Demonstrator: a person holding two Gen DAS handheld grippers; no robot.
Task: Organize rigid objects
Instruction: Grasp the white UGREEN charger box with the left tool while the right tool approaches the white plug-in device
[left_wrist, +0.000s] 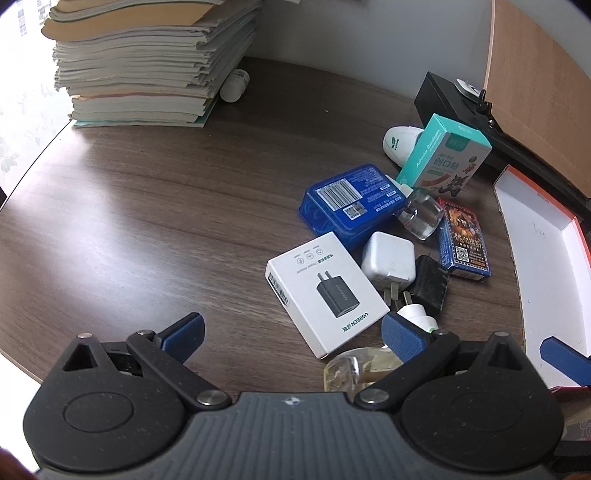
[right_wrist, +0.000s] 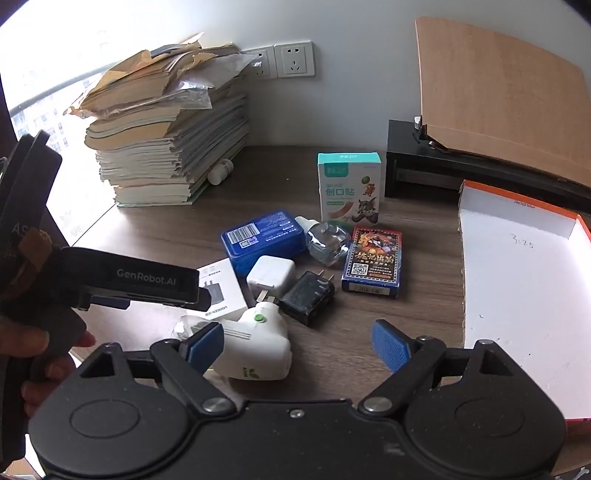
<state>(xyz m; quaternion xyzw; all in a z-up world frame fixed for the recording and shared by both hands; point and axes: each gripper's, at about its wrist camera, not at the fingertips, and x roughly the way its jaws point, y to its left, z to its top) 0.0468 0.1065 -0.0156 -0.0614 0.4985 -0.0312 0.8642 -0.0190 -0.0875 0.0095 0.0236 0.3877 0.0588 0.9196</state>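
desk (right_wrist: 424, 295) | white plug-in unit (right_wrist: 255, 347) touching right gripper's (right_wrist: 297, 345) left finger, unclamped

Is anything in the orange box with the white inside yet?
No: in the right wrist view the orange box shows only its bare white floor with handwriting on it, and the items lie on the desk beside it.

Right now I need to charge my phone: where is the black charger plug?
In both views the black charger plug lies on the wooden desk, touching the white charger on its left, with the playing card box to its right.
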